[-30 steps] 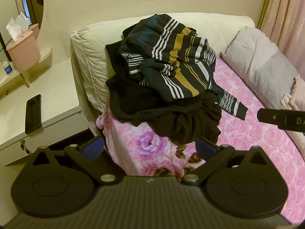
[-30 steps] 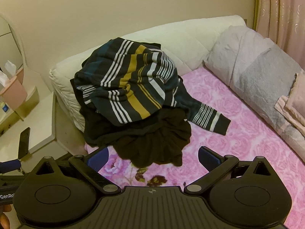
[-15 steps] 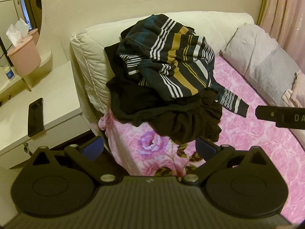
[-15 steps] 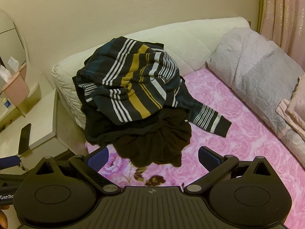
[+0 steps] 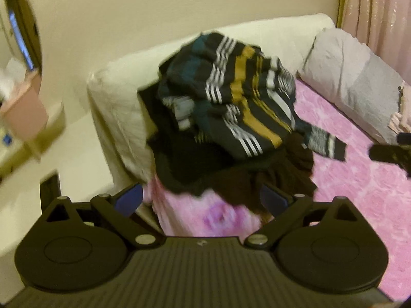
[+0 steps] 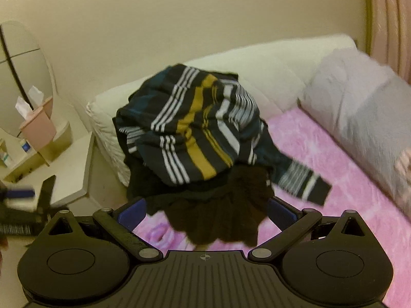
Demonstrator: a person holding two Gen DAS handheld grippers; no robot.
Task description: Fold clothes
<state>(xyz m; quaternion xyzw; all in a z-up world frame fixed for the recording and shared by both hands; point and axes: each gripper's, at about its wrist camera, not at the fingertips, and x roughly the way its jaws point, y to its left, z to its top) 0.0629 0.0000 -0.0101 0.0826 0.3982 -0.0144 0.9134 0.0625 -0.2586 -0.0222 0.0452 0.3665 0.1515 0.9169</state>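
A heap of clothes lies at the head of the bed. On top is a dark striped sweater [image 5: 239, 102] with white and mustard bands, also in the right wrist view [image 6: 195, 133]. Its sleeve [image 6: 300, 182] trails right onto the pink sheet. Under it lie black and dark brown garments [image 5: 244, 177], seen too in the right wrist view [image 6: 218, 213]. My left gripper [image 5: 201, 200] is open and empty, short of the heap's near edge. My right gripper [image 6: 206, 211] is open and empty, just before the brown garment.
A cream headboard cushion [image 5: 115, 107] backs the heap. A grey pillow [image 6: 359, 113] lies at right on the pink floral bed [image 5: 359, 179]. A white nightstand [image 6: 69, 174] with a phone and a pink tissue box [image 6: 38, 128] stands at left. The right gripper shows in the left wrist view [image 5: 390, 152].
Both grippers have moved forward and up toward the heap; the views are now motion-blurred. Both stay open and the clothes have not moved.
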